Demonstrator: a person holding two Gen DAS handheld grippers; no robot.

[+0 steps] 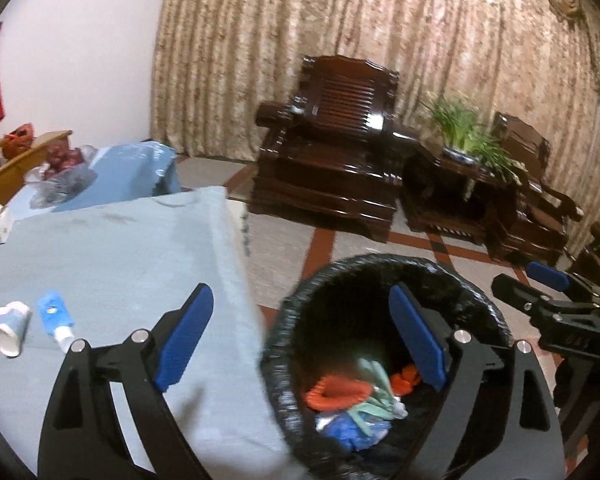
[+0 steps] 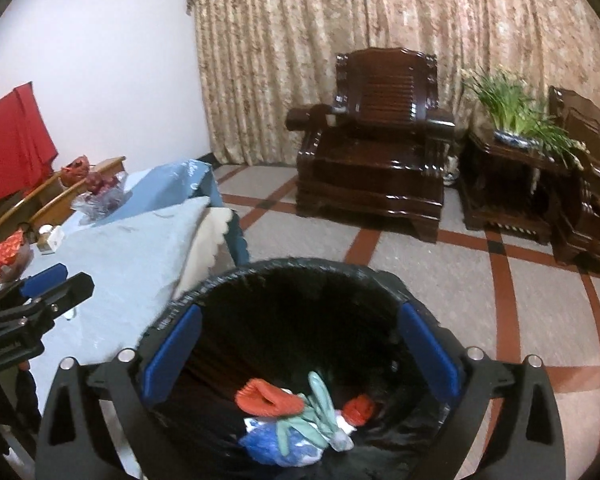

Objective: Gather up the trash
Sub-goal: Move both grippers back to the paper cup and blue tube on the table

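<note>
Blue-clothed table [image 1: 120, 264] edge beside bin [image 1: 300, 320]; crushed cup [image 1: 10, 328] on it.

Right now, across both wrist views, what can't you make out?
- Trash bin: base cut off by the bottom edge in both views.
- Rubbish in the bin: lower layers hidden by top pieces and the dark liner.
- Crushed paper cup and blue tube on the table: print too blurred, left view.
- Small box: too small, right view.

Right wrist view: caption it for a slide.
Open right gripper above the black-lined trash bin, orange, green and blue trash inside.
</note>
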